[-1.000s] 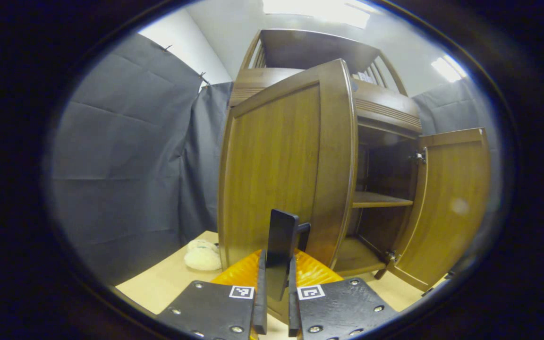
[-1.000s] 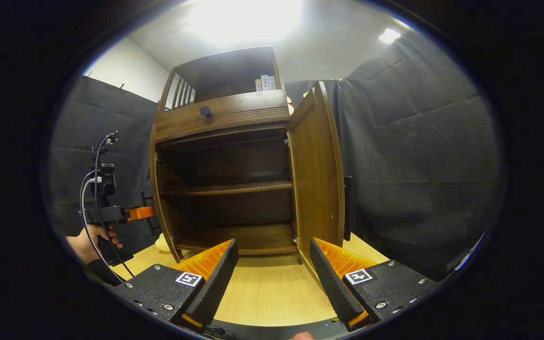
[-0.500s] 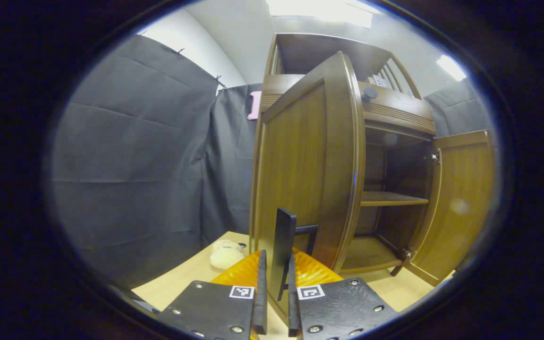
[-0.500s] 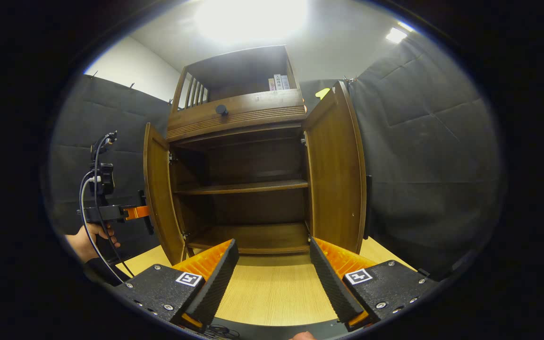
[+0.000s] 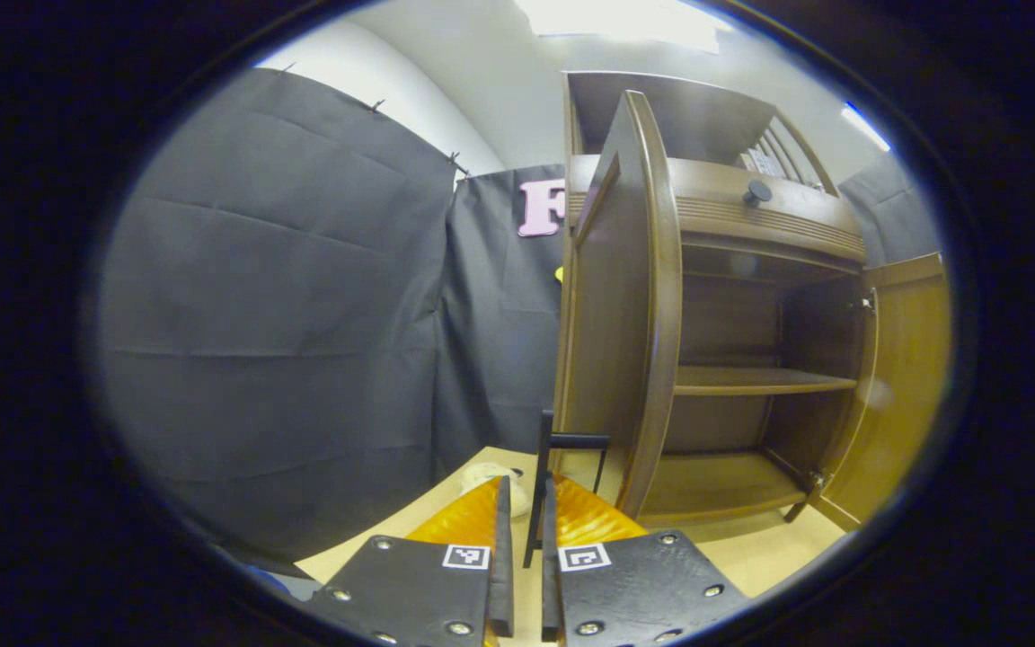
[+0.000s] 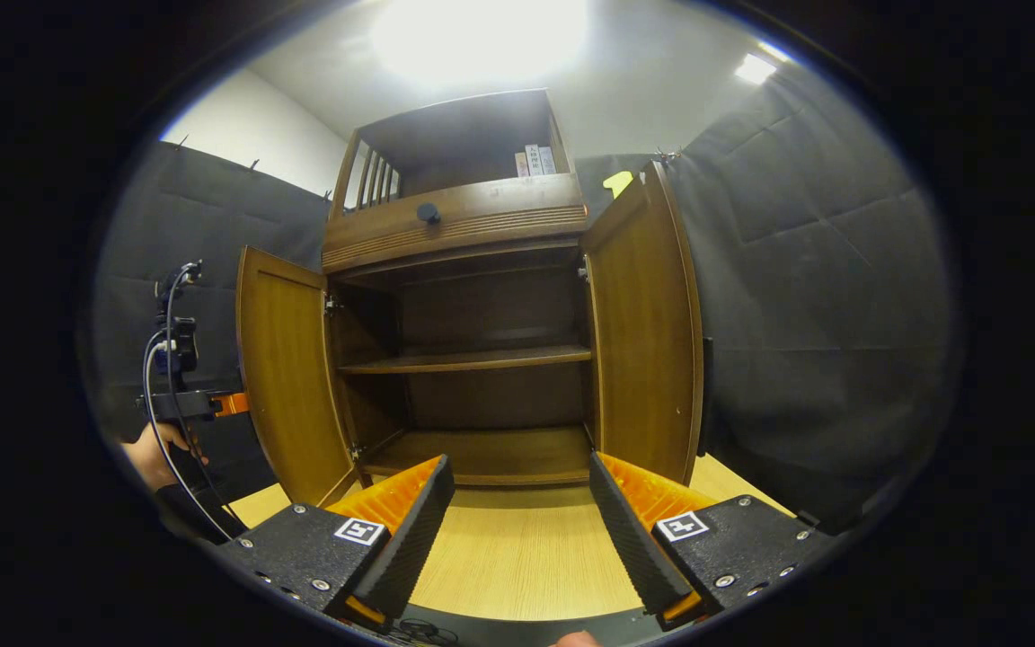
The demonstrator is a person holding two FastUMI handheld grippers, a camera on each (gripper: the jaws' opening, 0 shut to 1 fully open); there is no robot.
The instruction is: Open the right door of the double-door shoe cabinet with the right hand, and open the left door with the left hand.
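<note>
The brown wooden shoe cabinet [image 6: 455,220] stands with both doors swung out. In the right gripper view the left door [image 6: 279,377] and the right door [image 6: 643,332] flank the bare shelf [image 6: 473,359]. My left gripper [image 5: 522,539] is shut on the thin black handle [image 5: 543,476] of the left door [image 5: 652,314], which I see almost edge-on. My right gripper [image 6: 517,517] hangs open in front of the cabinet, over the floor, touching nothing. A hand [image 6: 154,449] holds the left gripper's body [image 6: 185,404] behind the left door.
Black cloth walls close in on both sides of the cabinet. A pale slipper-like object [image 5: 486,474] lies on the light wooden floor [image 6: 517,557] left of the cabinet. A drawer with a round knob [image 6: 428,213] sits above the doors, and books [image 6: 533,160] stand on top.
The left door has swung much further open, carried by my left gripper on its handle. My right gripper stays open and has barely moved; the right door stands open as before.
</note>
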